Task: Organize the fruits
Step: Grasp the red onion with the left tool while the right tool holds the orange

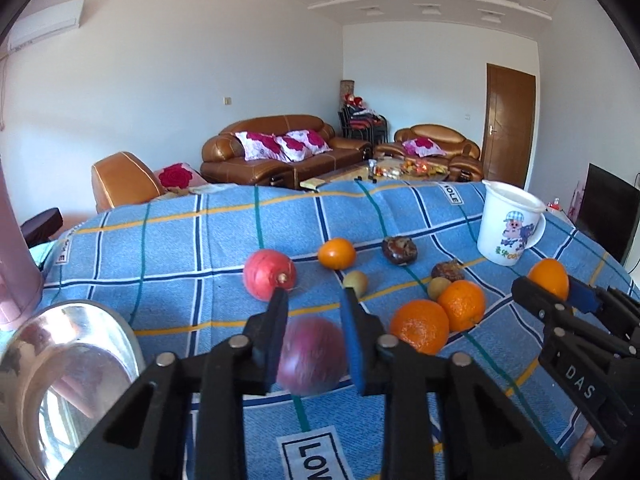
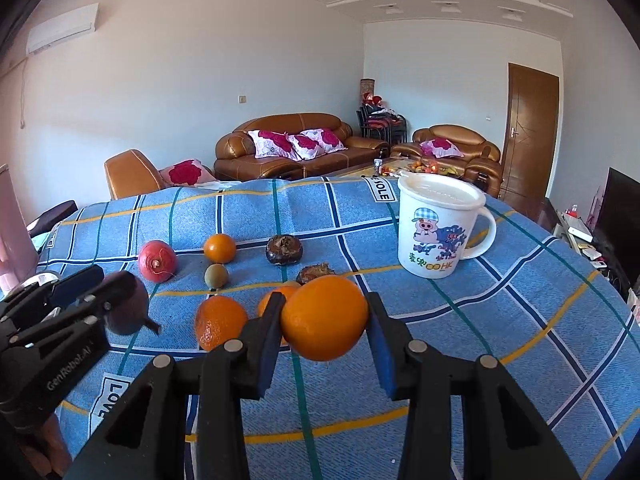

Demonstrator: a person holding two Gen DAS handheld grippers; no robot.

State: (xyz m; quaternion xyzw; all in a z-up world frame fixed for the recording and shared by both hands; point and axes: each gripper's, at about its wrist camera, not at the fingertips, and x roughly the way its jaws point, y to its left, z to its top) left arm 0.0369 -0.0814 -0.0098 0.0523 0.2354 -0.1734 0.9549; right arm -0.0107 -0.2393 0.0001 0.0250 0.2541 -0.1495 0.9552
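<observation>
My left gripper (image 1: 314, 296) is shut on a dark purple round fruit (image 1: 312, 356), blurred and held just above the blue checked cloth (image 1: 180, 264); the right wrist view shows that same fruit (image 2: 128, 310) in the left gripper (image 2: 114, 280) at the left edge. My right gripper (image 2: 326, 298) is shut on an orange (image 2: 324, 318), held off the cloth. On the cloth lie a red fruit (image 1: 268, 274), three more oranges (image 1: 420, 326) (image 1: 462, 305) (image 1: 337, 253), two small greenish fruits (image 1: 356, 283) and two dark brown fruits (image 1: 399, 250).
A shiny metal bowl (image 1: 60, 380) sits at the near left of the table, beside a pink container (image 1: 12, 264). A white cartoon mug (image 2: 436, 228) stands at the far right. Beyond the table are brown sofas (image 1: 280, 148) and a door.
</observation>
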